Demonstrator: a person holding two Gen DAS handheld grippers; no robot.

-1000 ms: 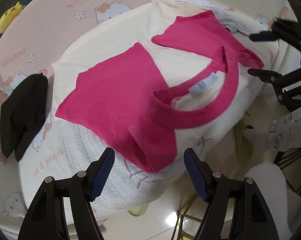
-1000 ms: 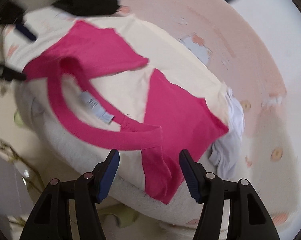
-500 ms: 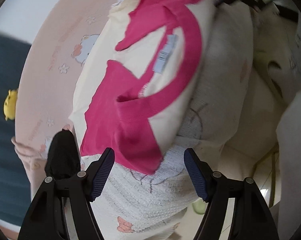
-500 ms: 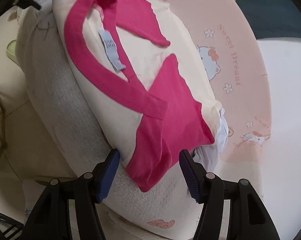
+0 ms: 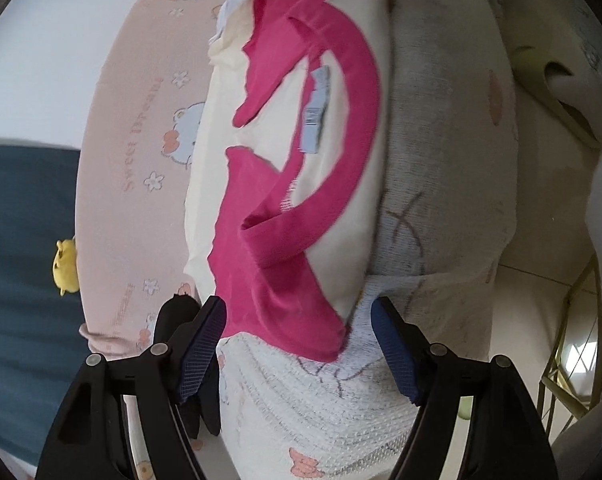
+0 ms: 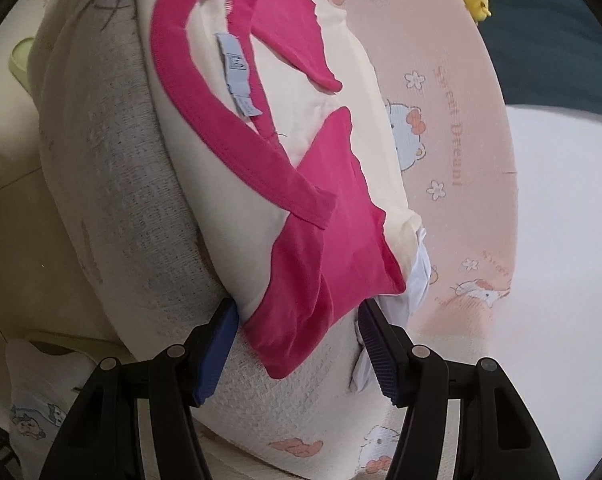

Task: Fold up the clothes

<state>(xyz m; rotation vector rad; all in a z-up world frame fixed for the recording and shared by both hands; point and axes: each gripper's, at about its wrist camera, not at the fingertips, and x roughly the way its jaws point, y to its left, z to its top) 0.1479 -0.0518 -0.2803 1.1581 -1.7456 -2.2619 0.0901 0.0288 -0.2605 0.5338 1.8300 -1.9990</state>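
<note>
One cream shirt [image 5: 353, 216] with pink sleeves and a pink neckband lies flat on a white knitted blanket [image 5: 441, 128] at the edge of a bed, its two sleeves folded in over the chest. One pale blue label [image 6: 237, 74] shows inside the neck.

The left gripper [image 5: 299, 354] is spread wide; its jaws have just been opening a little further. The tip of one pink sleeve [image 5: 277, 312] lies between the two blue pads [image 5: 203, 344], which do not press on it. The right gripper [image 6: 297, 354] is also spread, with the end of the other pink sleeve [image 6: 301, 320] between its two pads, untouched as far as can be seen.

One white garment [image 6: 417, 276] pokes out from under the shirt on the far side of the right gripper. One black garment [image 5: 173, 320] sits just behind the left gripper's left finger. A pink sheet [image 6: 453, 128] printed with cartoon cats and flowers covers the bed beyond the shirt. One small yellow toy [image 5: 65, 266] sits at the sheet's far edge.
</note>
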